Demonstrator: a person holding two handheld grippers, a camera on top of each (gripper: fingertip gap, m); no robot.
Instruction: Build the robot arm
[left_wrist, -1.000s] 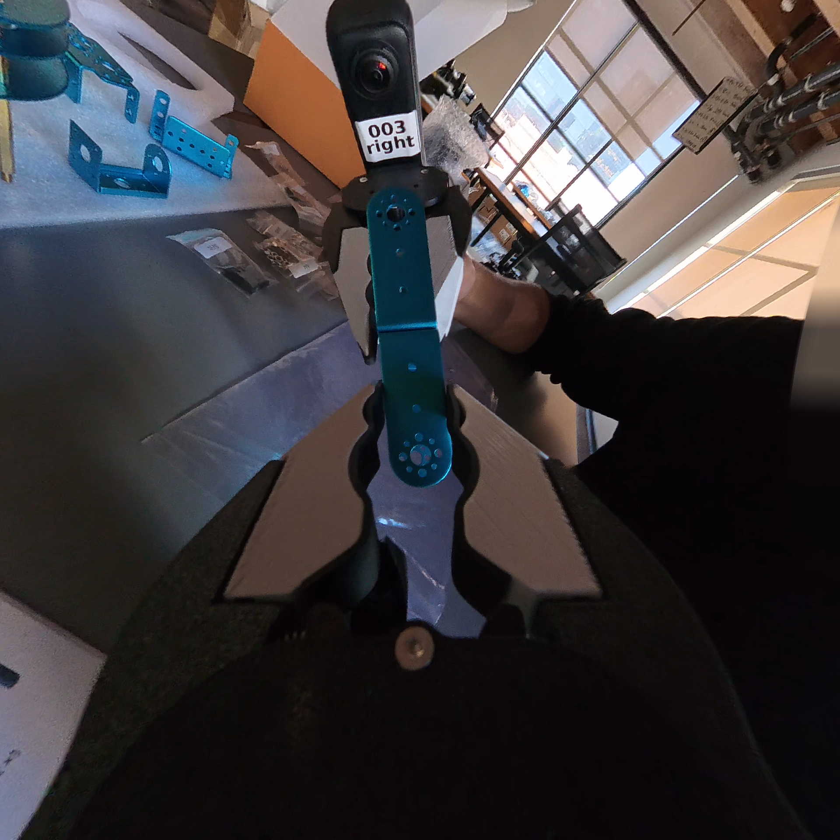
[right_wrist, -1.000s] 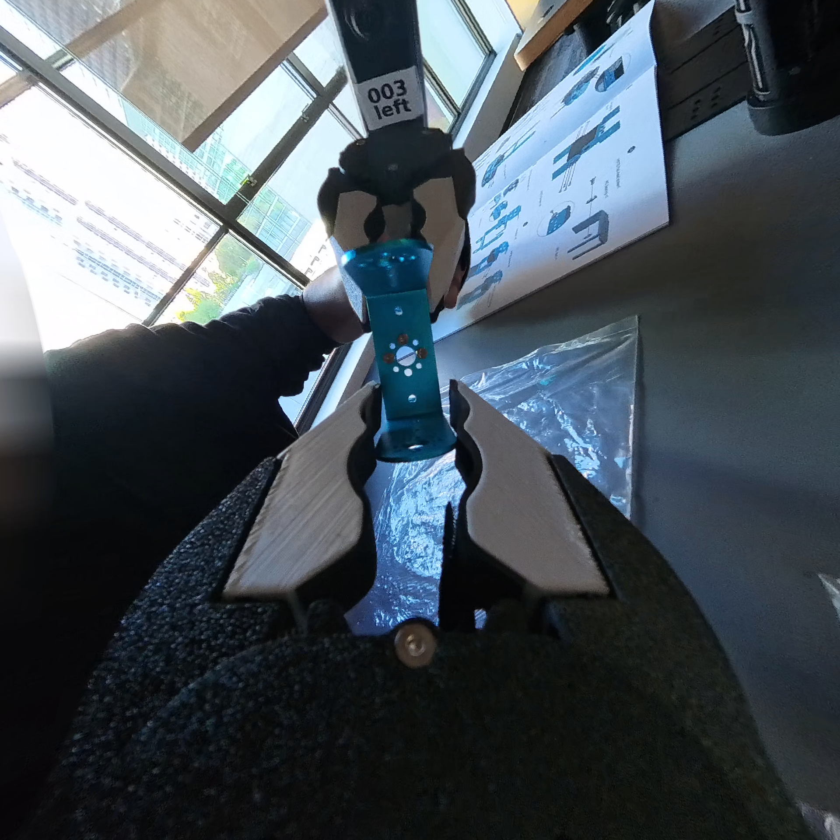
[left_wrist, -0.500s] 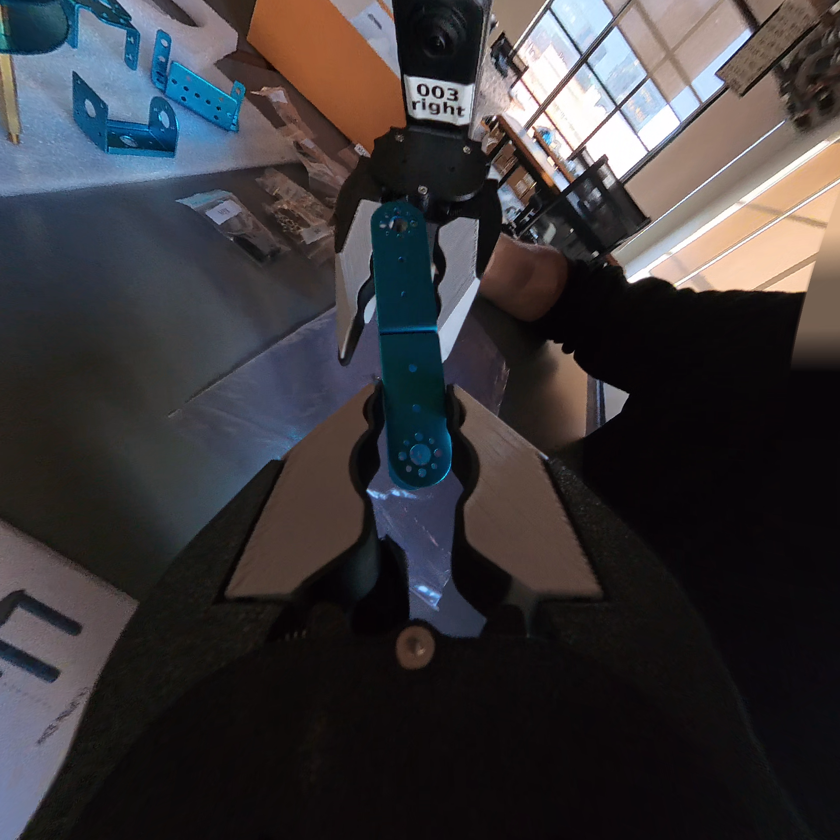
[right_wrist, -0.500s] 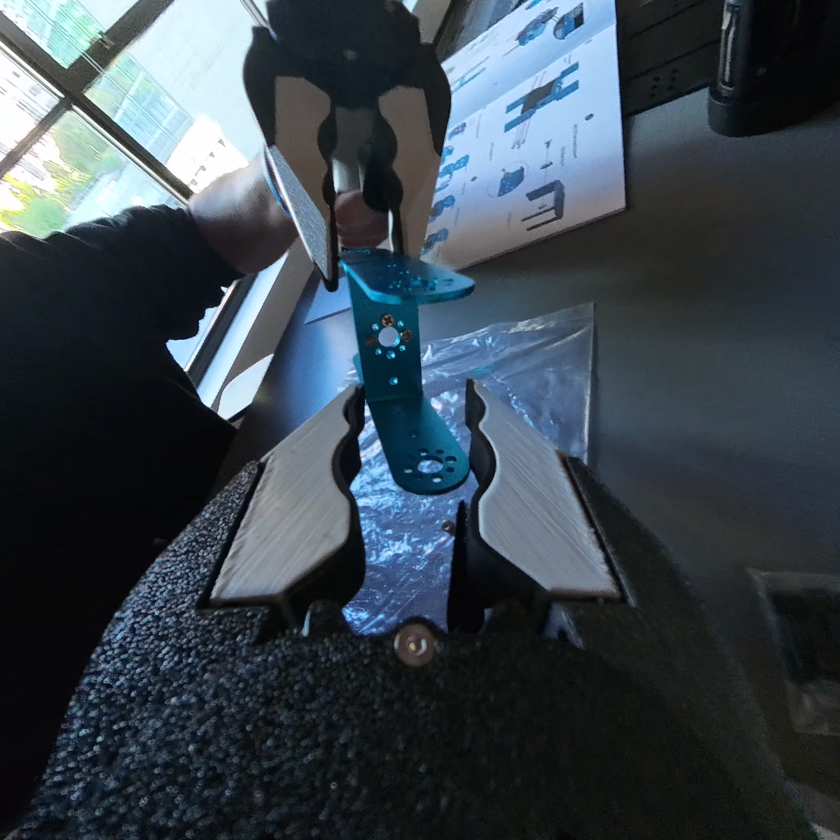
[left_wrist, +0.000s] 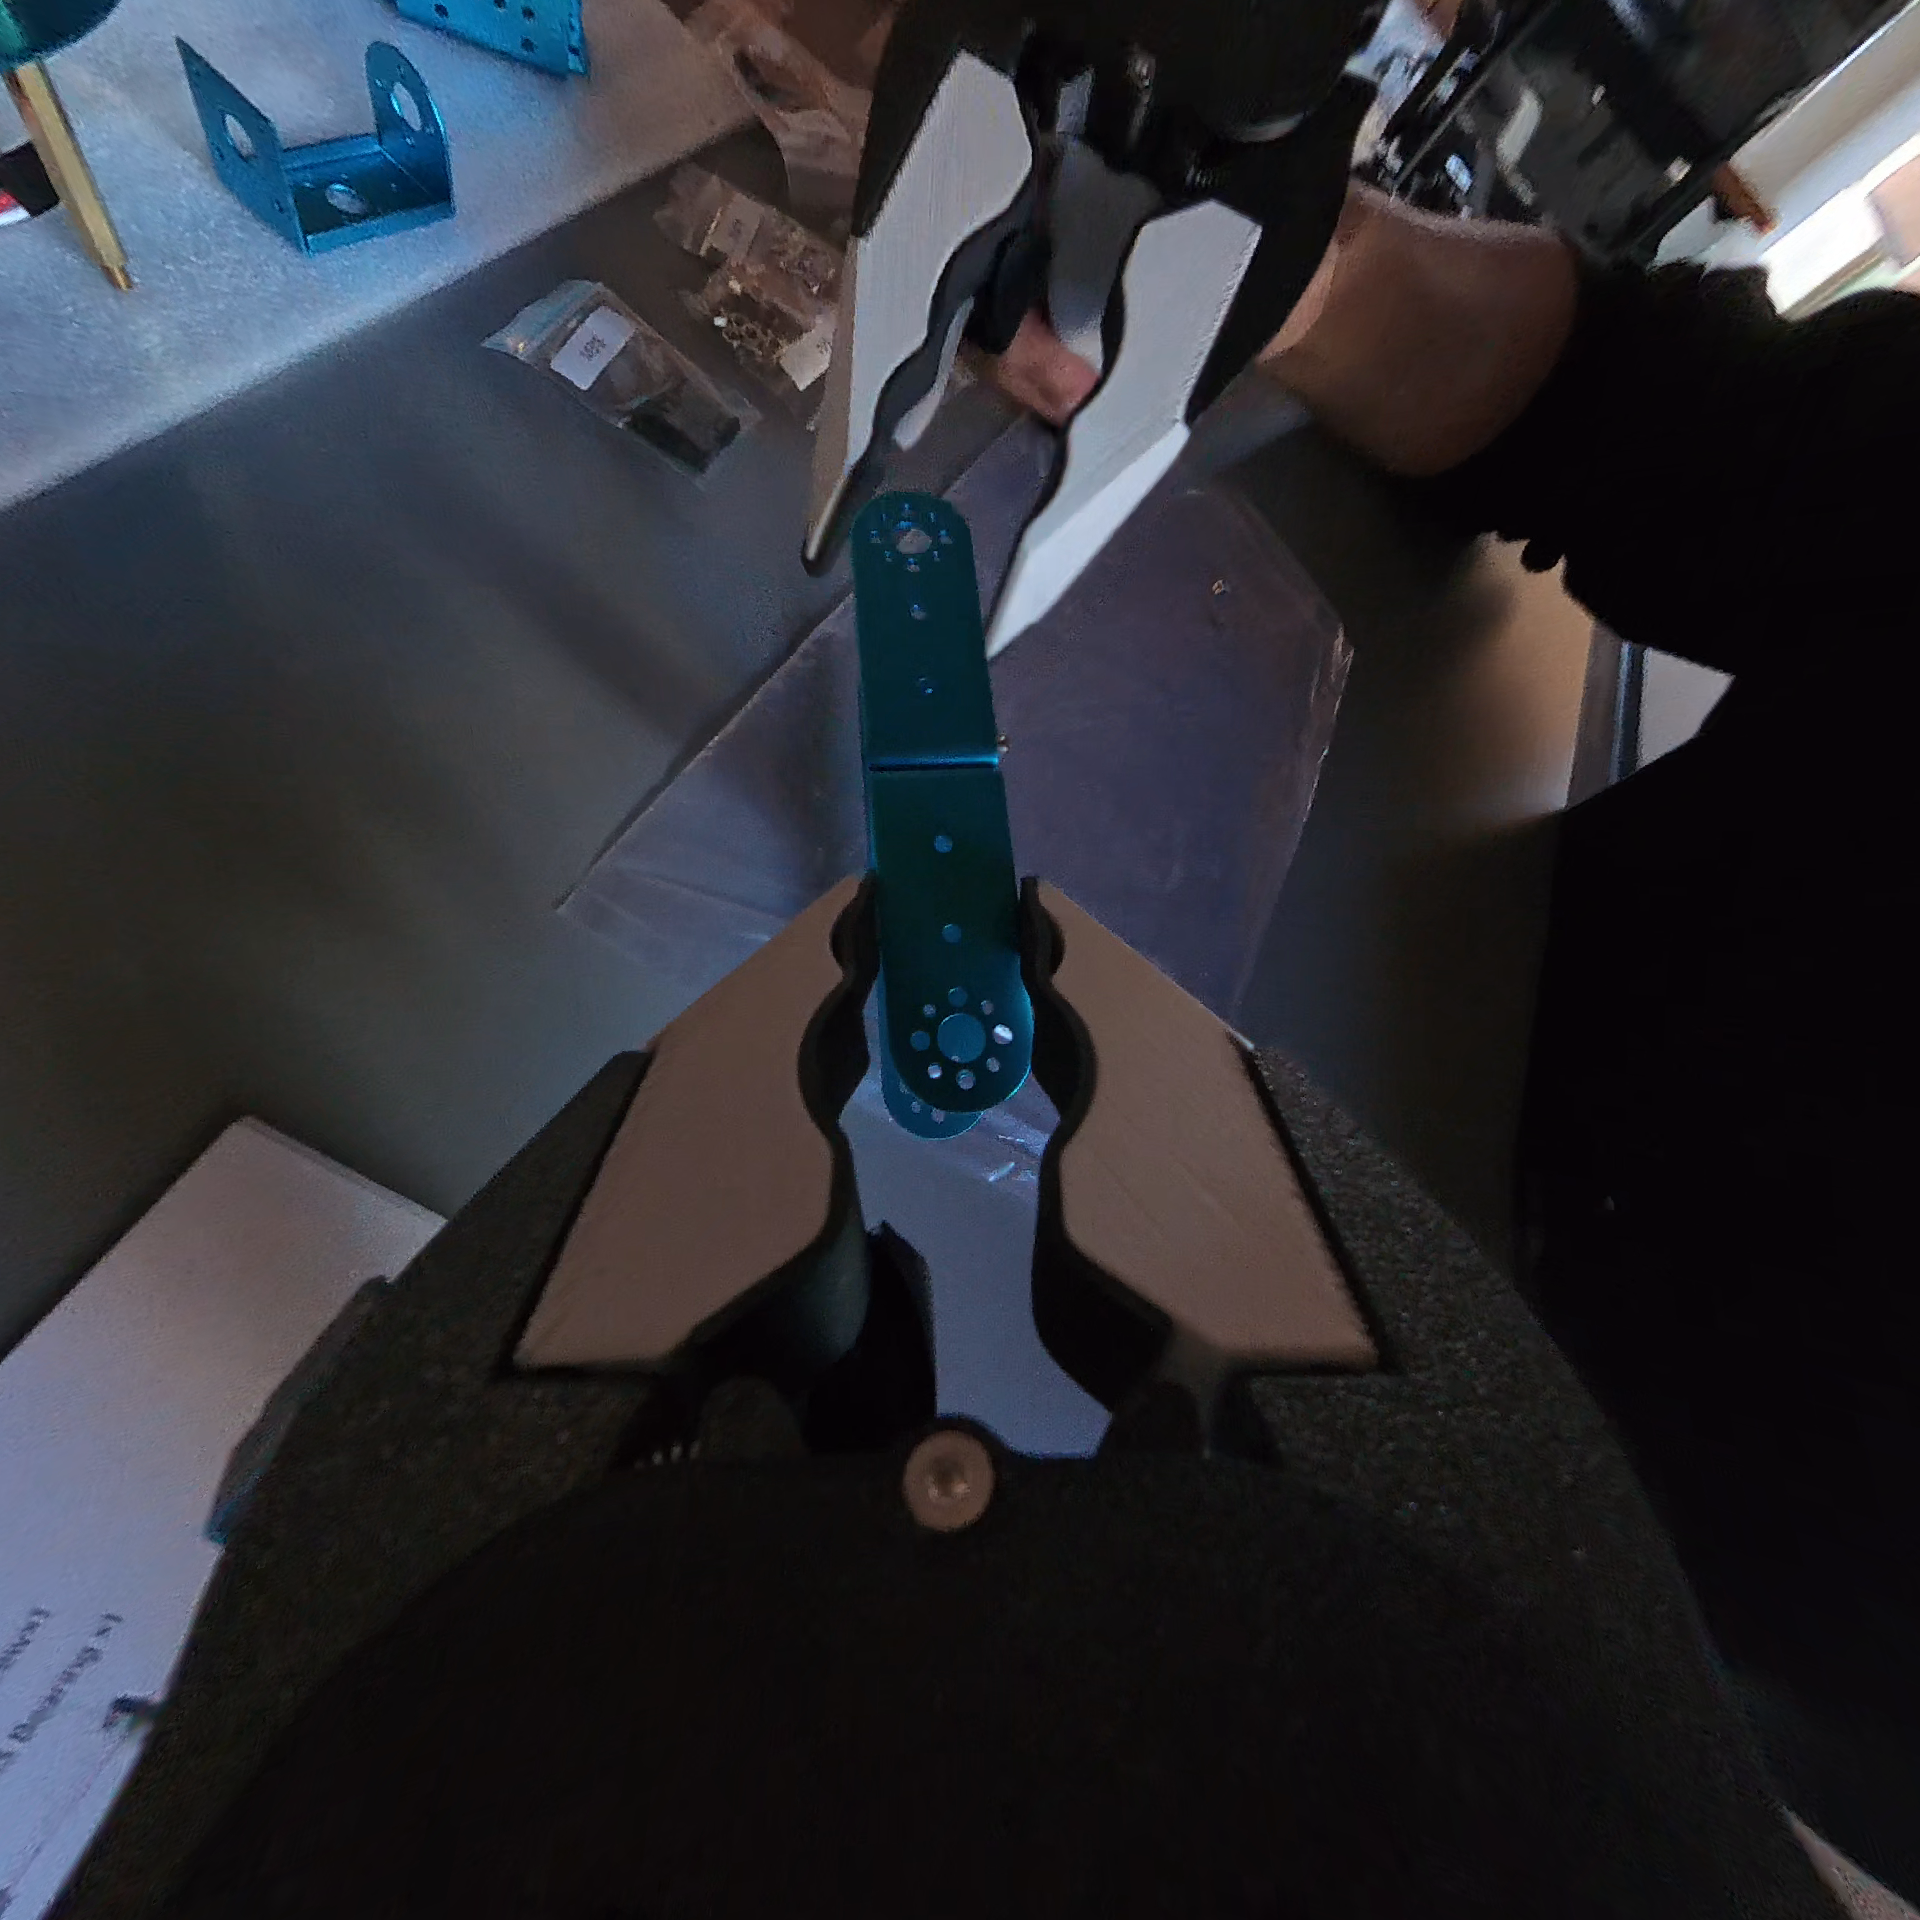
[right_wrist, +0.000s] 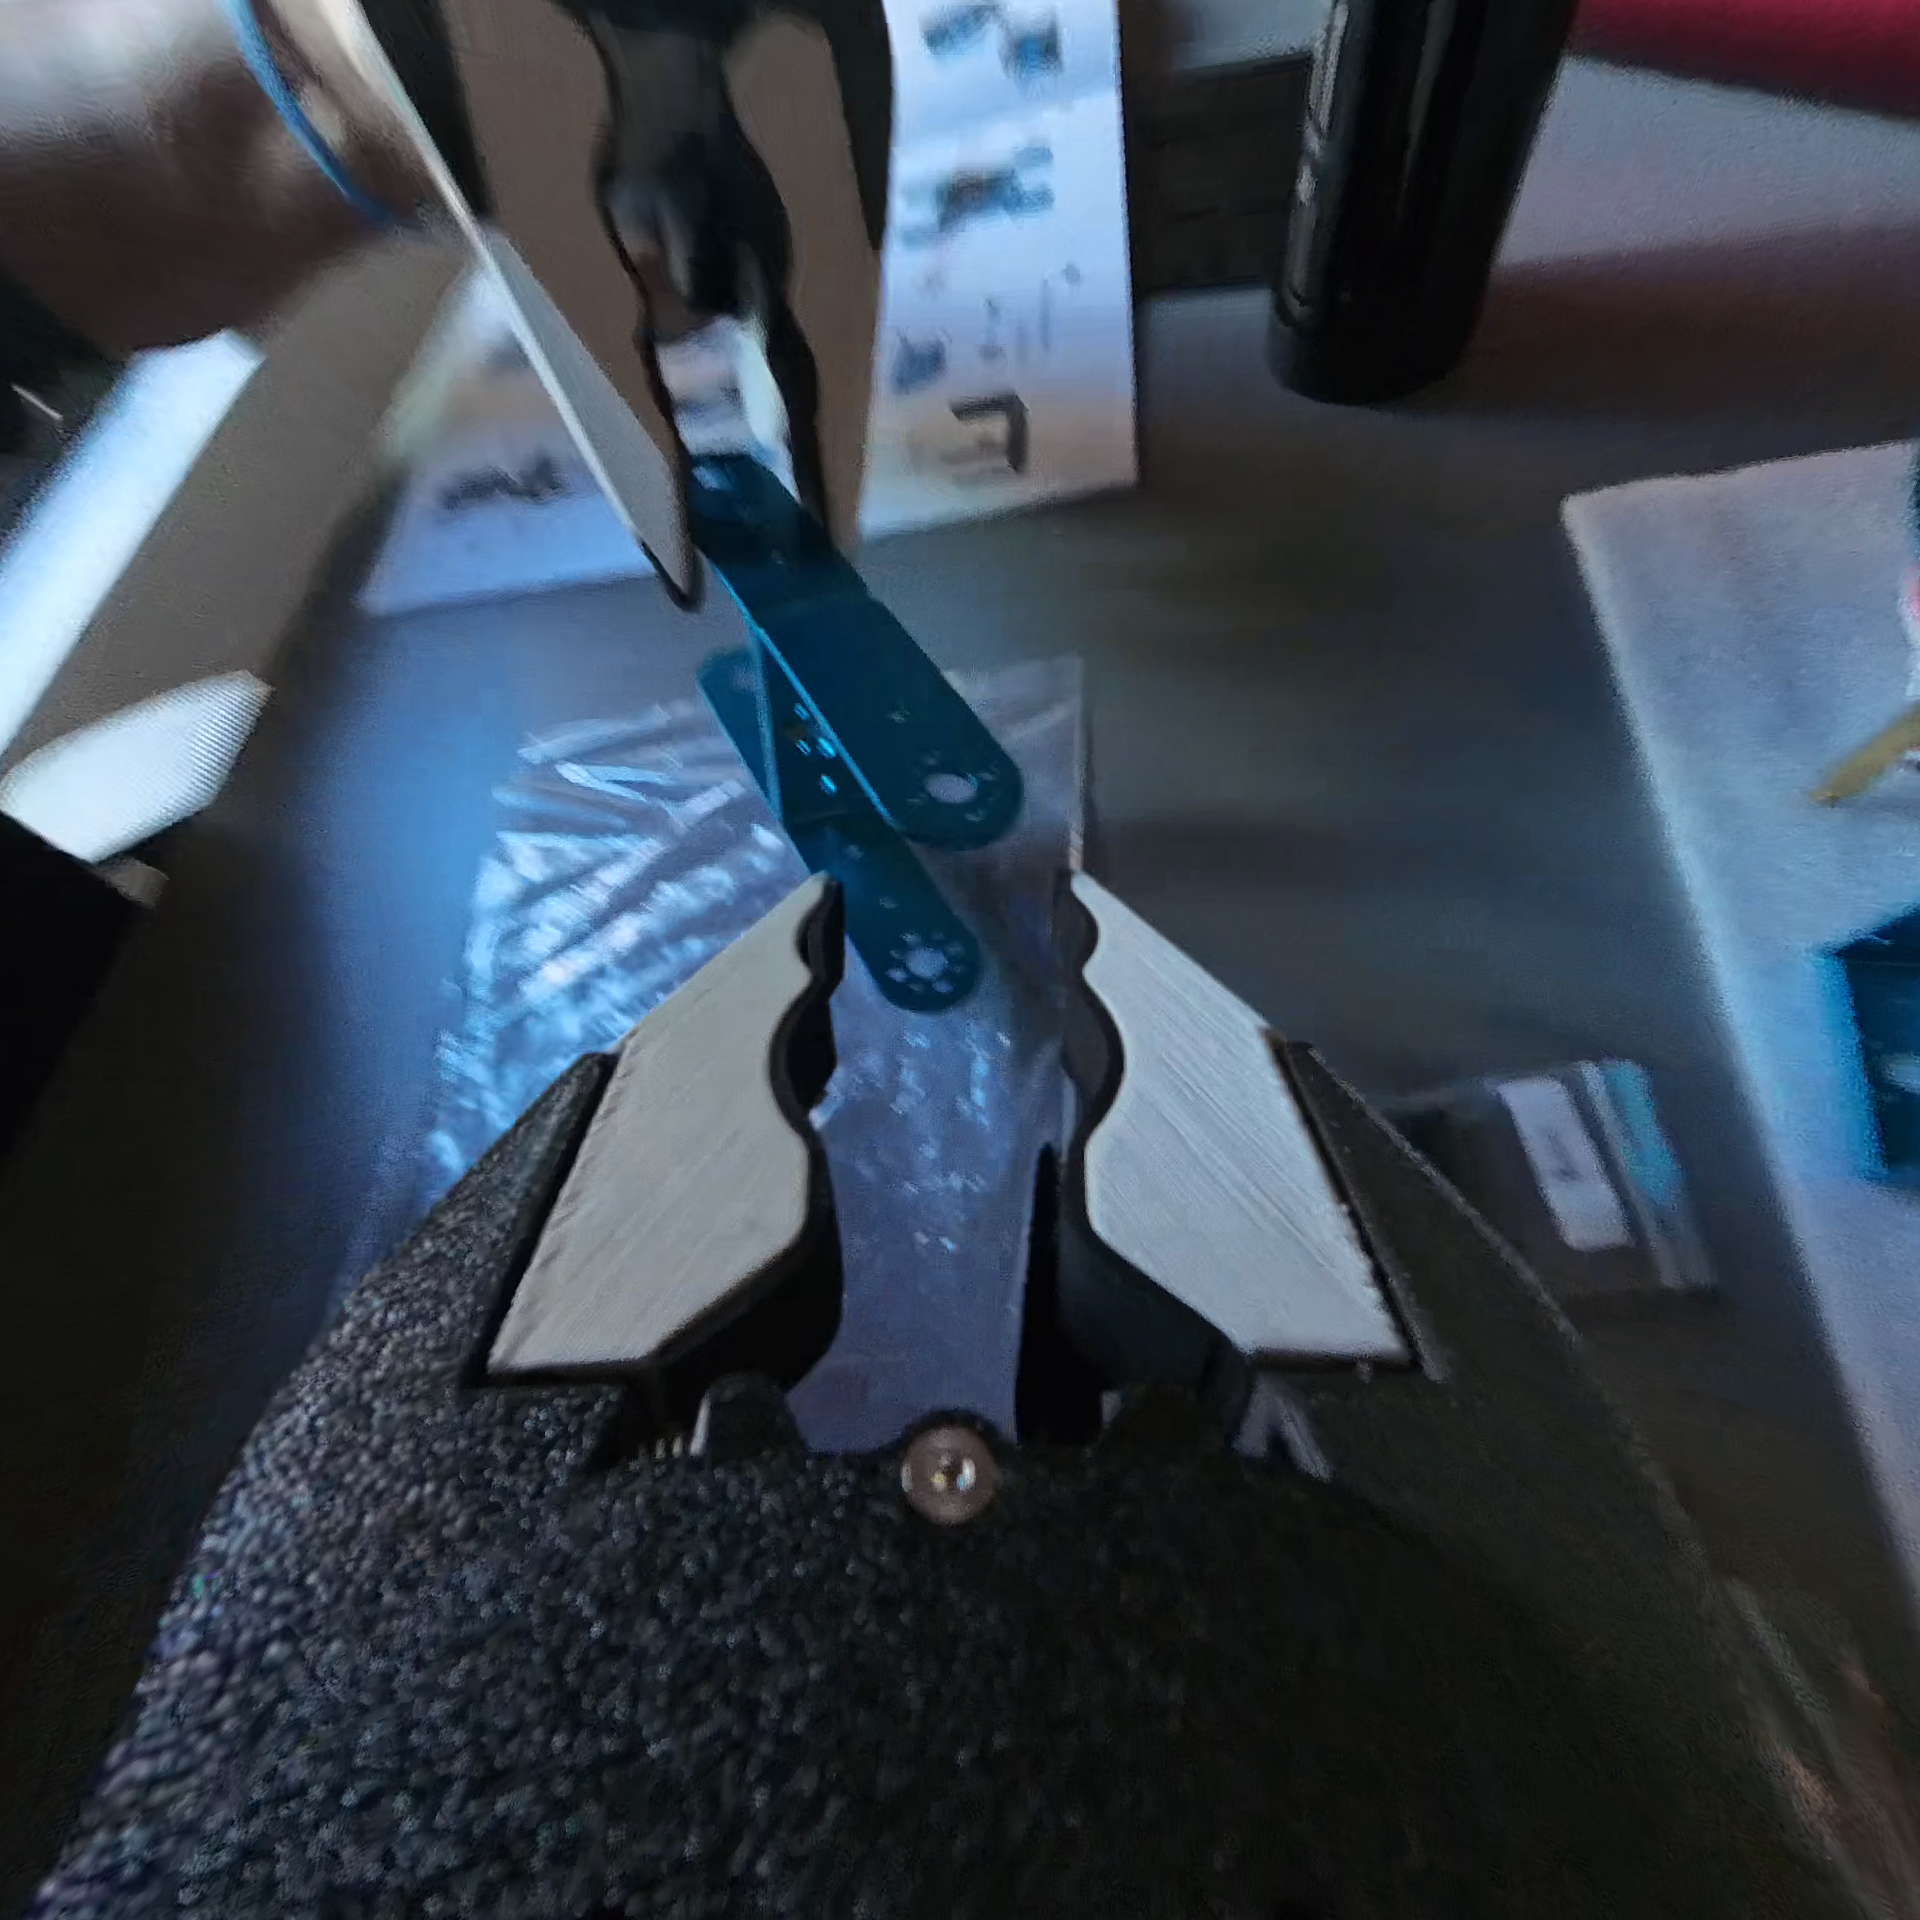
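Observation:
A blue metal bracket (left_wrist: 925, 665) with hole rings at its ends is clamped at one end in my left gripper (left_wrist: 943, 894), which is shut on it. In the left wrist view my right gripper (left_wrist: 909, 592) is open, its white fingertips (left_wrist: 842, 436) on either side of the bracket's far end and apart from it. In the blurred right wrist view the bracket (right_wrist: 873, 727) sticks out of the left gripper (right_wrist: 764, 561) towards my open right gripper (right_wrist: 951, 894). One bracket end lies between the right gripper's fingertips without being gripped.
A clear plastic bag (left_wrist: 1143, 779) lies on the grey table under both grippers. Small hardware bags (left_wrist: 644, 384) and a white foam sheet with a blue U-bracket (left_wrist: 322, 177) lie behind. An open instruction booklet (right_wrist: 997, 312) and a black object (right_wrist: 1392, 208) stand beyond. One gripper's finger ends stand about 8 cm off the other's. About 15 cm separates my left fingertips from the black object (right_wrist: 1392, 208).
My right gripper has opened, let go of the bracket and drawn back from it. Both grippers have tilted down towards the table. The left gripper still holds the bracket.

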